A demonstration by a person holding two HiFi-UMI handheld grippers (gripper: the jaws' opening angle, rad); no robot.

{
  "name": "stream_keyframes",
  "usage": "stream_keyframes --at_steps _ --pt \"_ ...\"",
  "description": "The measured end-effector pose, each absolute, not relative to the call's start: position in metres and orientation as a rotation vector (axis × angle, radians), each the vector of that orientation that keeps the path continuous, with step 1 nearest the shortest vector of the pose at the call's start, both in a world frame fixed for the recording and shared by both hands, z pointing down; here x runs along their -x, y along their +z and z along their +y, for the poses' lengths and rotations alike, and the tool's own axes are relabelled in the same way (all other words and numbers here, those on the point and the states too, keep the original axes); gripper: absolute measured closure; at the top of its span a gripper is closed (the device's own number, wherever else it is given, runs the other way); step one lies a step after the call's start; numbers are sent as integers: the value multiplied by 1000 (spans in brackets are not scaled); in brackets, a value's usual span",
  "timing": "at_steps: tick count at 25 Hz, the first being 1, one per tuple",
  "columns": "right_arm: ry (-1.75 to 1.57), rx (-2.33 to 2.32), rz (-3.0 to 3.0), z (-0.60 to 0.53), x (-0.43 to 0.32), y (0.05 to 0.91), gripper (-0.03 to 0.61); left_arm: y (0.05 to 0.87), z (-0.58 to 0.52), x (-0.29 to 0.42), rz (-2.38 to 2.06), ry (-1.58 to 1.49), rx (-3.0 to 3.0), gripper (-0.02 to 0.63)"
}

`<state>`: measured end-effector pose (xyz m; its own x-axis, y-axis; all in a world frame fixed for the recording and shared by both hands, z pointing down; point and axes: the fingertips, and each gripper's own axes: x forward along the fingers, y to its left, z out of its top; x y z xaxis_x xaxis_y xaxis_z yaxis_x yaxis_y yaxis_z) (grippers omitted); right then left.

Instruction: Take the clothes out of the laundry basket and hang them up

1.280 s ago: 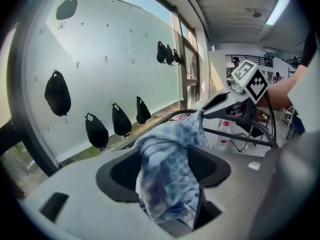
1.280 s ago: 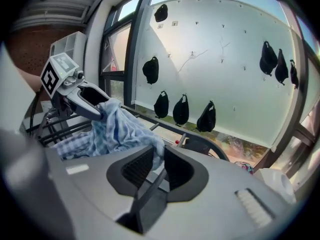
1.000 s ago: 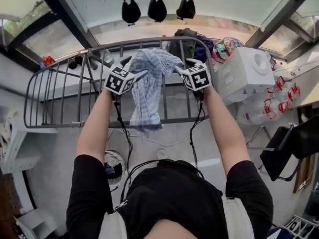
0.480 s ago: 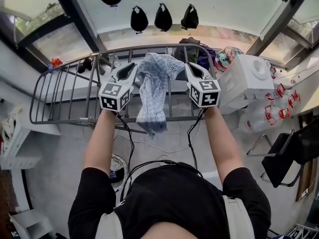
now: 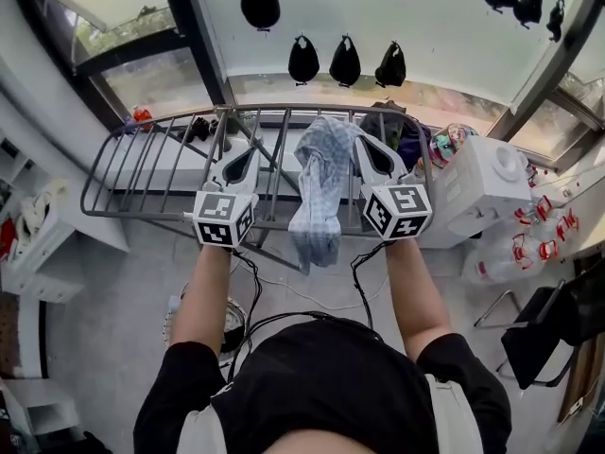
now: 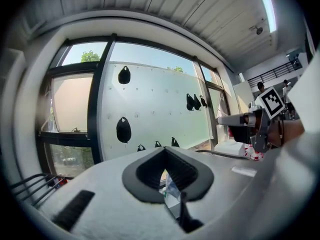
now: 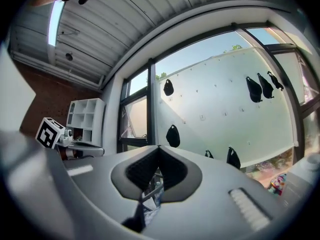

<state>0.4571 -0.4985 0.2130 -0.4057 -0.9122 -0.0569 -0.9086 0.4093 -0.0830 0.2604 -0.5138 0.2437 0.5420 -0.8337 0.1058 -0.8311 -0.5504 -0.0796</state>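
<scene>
Left gripper (image 6: 163,151): the jaws have just been closing and meet tip to tip. A pale scrap shows through the slit behind the tips, and whether it is pinched there cannot be told. Right gripper (image 7: 158,148): the jaws are likewise closed, with rack bars and a bluish scrap visible through the slit. Each gripper carries a marker cube (image 5: 222,232) at its rear. Both point roughly level toward the window, side by side and apart, and each shows at the edge of the other's view. Between them hangs the cloth (image 5: 317,192), blue-and-white checked and bunched into a narrow strip. Its top lies near the far rail of the rack (image 5: 142,214) and its lower end falls past the near rail. The right gripper's tip sits just beside the cloth's upper right edge. The left gripper's tip stands clear of the cloth, with bars showing in the gap. The rack is grey, built of parallel bars, and runs across the head view below the window. At its right end lies a heap of dark and coloured clothes (image 5: 406,135), and next to that a white appliance (image 5: 482,183). Black pouches (image 5: 302,60) hang on the frosted pane (image 5: 416,17).
</scene>
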Motion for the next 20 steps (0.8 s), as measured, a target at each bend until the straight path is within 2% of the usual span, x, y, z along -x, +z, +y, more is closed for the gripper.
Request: stream_keyframes --at_steps 7,20 --pt "-52 1405 2699 -481 -373 206 565 236 -468 -190 1679 -195 2618 607" --pt "-65 772 3000 -427 -161 227 565 236 -324 -5 2270 -180 2155 607"
